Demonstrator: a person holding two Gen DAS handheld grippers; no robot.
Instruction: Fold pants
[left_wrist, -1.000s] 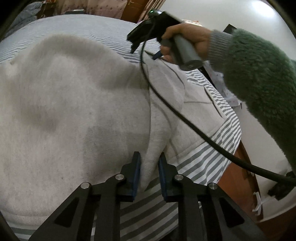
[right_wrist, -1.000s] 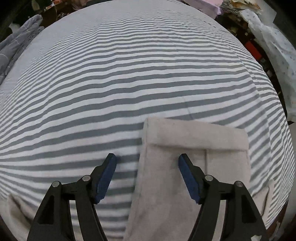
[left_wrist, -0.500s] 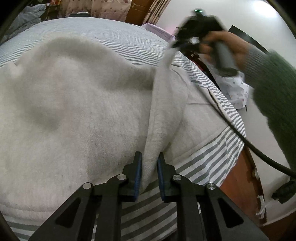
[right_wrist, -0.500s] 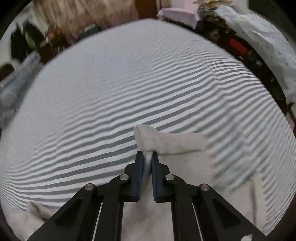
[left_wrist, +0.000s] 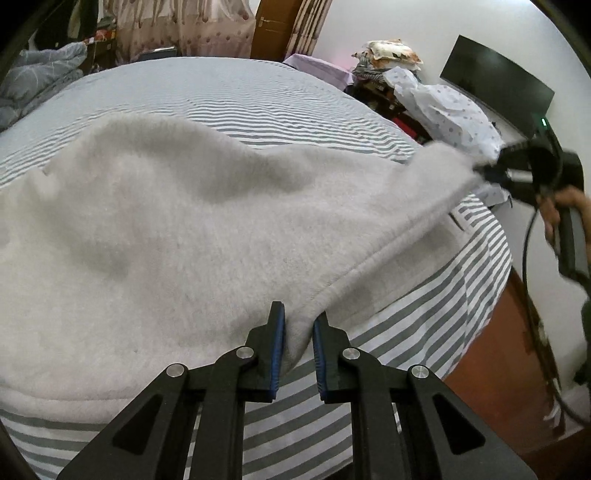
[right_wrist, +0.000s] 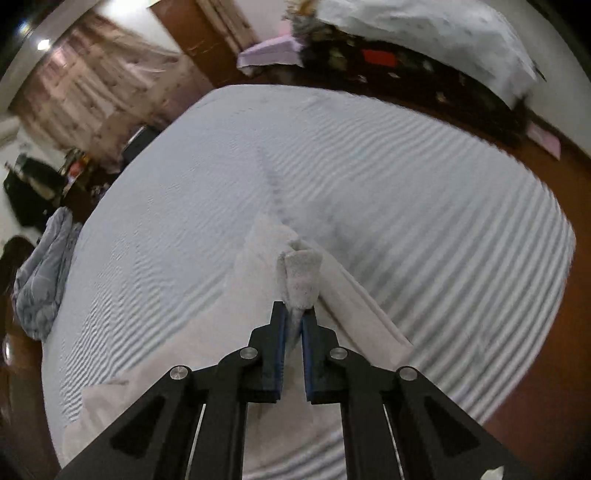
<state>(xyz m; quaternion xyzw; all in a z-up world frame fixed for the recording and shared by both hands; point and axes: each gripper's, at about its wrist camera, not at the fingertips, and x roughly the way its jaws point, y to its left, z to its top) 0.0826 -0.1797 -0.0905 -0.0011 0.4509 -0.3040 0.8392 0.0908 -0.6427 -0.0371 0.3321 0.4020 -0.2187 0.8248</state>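
Observation:
Light grey fleece pants lie spread over the striped bed. My left gripper is shut on the near edge of the pants. My right gripper is shut on a bunched corner of the pants and holds it raised above the bed. In the left wrist view the right gripper is at the far right, pulling the fabric edge taut between the two grippers.
The grey-and-white striped bed sheet runs under the pants, with its edge and the wooden bed frame at the right. A grey blanket lies at the bed's left side. Clutter and a dotted cloth stand against the wall.
My right gripper closed on the pants corner and lifted it up and to the right, stretching the edge. My left gripper stays clamped on the near edge.

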